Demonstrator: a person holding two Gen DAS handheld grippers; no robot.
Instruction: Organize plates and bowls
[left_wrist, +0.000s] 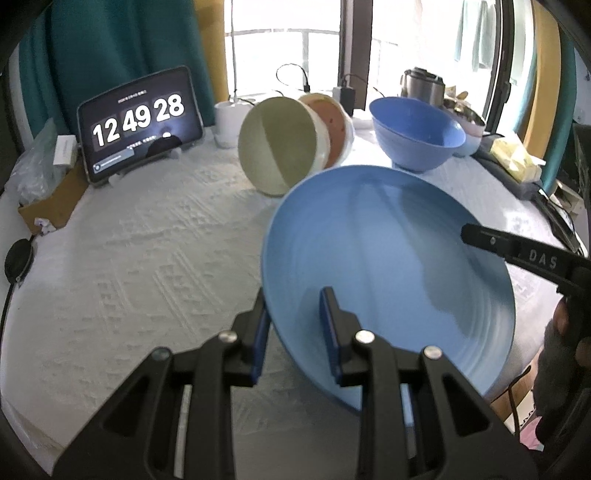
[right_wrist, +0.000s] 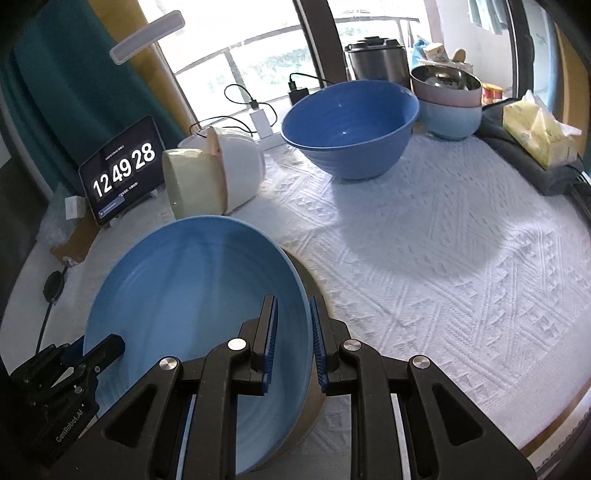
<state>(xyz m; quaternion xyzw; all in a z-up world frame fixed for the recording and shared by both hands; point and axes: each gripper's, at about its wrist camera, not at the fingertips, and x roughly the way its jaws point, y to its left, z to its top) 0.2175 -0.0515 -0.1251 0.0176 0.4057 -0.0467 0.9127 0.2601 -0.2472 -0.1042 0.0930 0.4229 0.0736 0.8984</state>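
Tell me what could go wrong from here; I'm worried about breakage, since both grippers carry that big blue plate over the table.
1. The blue plate is pinched only at its rim by the left gripper and right gripper, and it's tilted; uneven motion could let it slip.
2. The tipped-over bowls lie just beyond the plate's far edge; pushing forward could knock them rolling.

Tablet clock (left_wrist: 140, 123) against teal curtain (left_wrist: 110, 55) — tissue pack (right_wrist: 539, 134), steel cooker (right_wrist: 376, 59) by window
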